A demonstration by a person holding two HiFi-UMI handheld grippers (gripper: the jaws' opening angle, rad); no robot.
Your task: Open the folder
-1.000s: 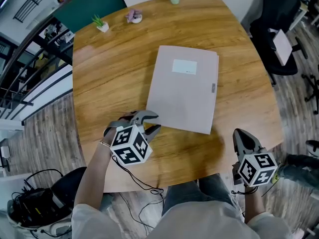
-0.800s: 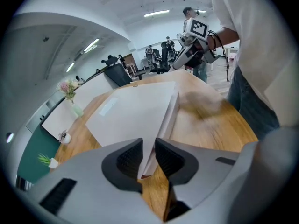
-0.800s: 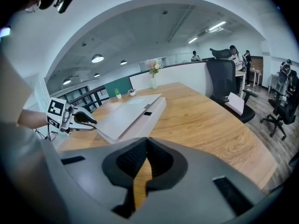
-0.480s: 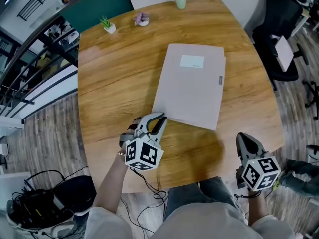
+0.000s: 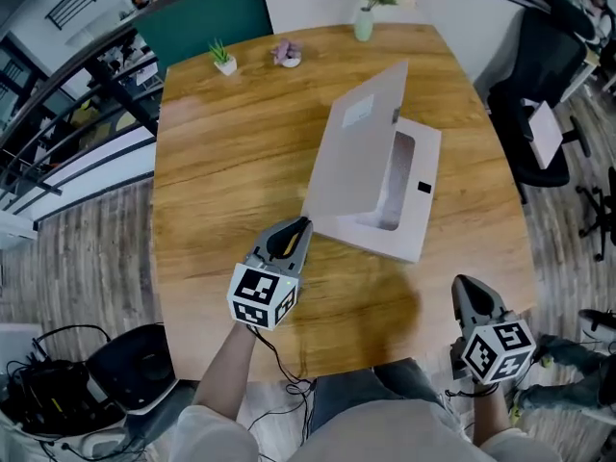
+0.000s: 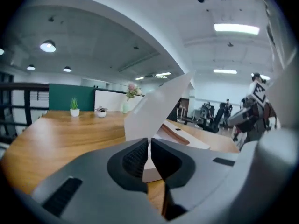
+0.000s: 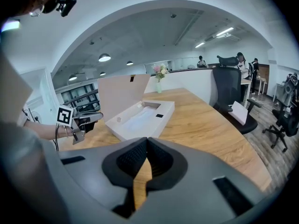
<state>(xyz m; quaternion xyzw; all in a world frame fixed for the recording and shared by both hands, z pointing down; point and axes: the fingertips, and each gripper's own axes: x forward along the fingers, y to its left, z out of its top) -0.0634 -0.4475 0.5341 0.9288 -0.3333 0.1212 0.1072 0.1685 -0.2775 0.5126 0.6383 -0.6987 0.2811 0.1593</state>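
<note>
The grey box folder (image 5: 416,210) lies on the round wooden table (image 5: 221,181). Its cover (image 5: 351,147) stands raised on its far-left hinge side, and the pale inside of the tray shows. My left gripper (image 5: 296,227) is at the cover's near corner. Its jaws have just been closing and now pinch the thin edge of the cover (image 6: 152,108) between the pads. My right gripper (image 5: 465,285) hovers at the table's near right edge, shut on nothing, well away from the folder (image 7: 140,118).
Two small potted plants (image 5: 223,58) (image 5: 286,54) and a vase of flowers (image 5: 366,17) stand along the table's far edge. A black office chair (image 5: 553,114) is off to the right. Cables and a dark bag (image 5: 58,393) lie on the floor at the left.
The left gripper rolled upright, closed on the cover's near corner and rose. The cover went from flat to raised. The right gripper stayed almost still.
</note>
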